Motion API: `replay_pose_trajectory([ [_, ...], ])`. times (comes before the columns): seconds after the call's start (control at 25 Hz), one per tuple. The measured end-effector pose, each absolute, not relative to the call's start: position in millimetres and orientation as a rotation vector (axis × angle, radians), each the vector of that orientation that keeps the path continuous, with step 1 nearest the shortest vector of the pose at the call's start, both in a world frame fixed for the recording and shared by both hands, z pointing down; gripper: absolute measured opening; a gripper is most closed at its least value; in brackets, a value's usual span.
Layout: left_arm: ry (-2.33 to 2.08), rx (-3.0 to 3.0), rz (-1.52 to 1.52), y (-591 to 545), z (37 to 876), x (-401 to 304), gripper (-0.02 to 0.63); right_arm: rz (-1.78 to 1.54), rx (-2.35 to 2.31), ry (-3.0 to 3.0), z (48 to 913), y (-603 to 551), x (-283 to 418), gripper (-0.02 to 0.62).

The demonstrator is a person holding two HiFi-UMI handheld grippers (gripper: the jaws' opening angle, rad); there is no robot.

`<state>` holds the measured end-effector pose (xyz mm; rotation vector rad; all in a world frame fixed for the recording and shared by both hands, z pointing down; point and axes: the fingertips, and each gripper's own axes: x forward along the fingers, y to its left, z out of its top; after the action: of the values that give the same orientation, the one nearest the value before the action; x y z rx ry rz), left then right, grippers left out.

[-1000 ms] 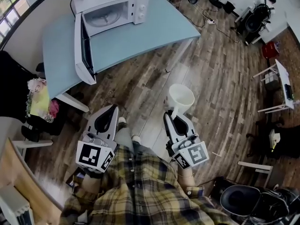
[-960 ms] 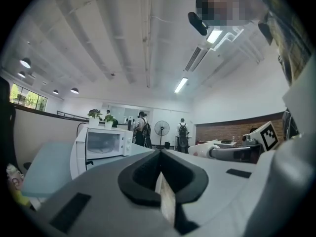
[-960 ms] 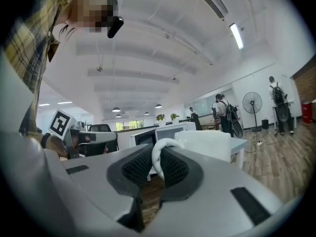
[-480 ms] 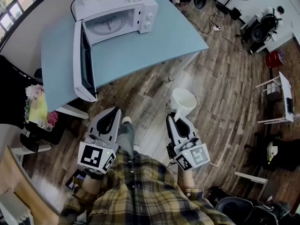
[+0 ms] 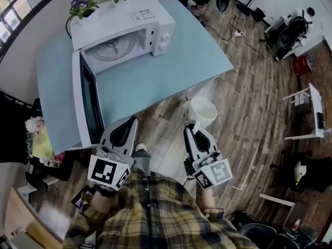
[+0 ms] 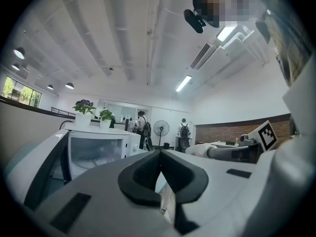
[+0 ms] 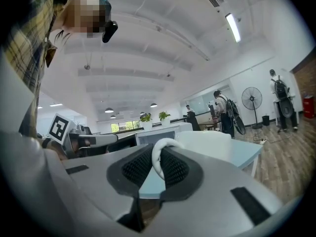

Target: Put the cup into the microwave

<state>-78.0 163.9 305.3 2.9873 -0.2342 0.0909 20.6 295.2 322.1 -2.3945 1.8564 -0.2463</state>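
Note:
My right gripper [image 5: 194, 130] is shut on the handle of a white cup [image 5: 202, 111], which it carries upright over the wood floor just off the table's near edge. In the right gripper view the handle [image 7: 159, 158] sits pinched between the dark pads, with the cup body [image 7: 210, 141] beyond. The white microwave [image 5: 122, 27] stands on the light-blue table [image 5: 171, 58] with its door [image 5: 84, 105] swung wide and the glass turntable showing. My left gripper [image 5: 123, 127] is shut and empty, close to the open door's lower end. The left gripper view shows the microwave [image 6: 96, 149] ahead at left.
Two small potted plants [image 5: 83, 5] sit behind the microwave top. A chair with colourful items [image 5: 39, 139] stands at the left. Fans, cables and a speaker [image 5: 282, 19] are across the floor at the upper right; people stand far off in the room.
Both grippers, with the cup, have come closer to the table; the microwave and its open door now sit larger and lower in the head view. The grip on the handle is unchanged.

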Motion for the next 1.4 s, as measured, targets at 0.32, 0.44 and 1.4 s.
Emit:
replay_pose_trajectory([
  [0.32,-0.196,2.992,0.062,128.7,308.3,-53.8,-0.008,-0.244,-2.381,1.860,326.7,246.0,39.7,0.049],
  [0.44,-0.196,2.987,0.052,121.6,309.4,-51.3,-0.008,-0.238,-2.375,1.878,325.6,233.7,39.7,0.049],
  [1.4,-0.950,2.802,0.066,15.4,330.5,-10.6,-0.008,-0.360,-1.764,2.521,351.0,50.4,105.8,0.049],
])
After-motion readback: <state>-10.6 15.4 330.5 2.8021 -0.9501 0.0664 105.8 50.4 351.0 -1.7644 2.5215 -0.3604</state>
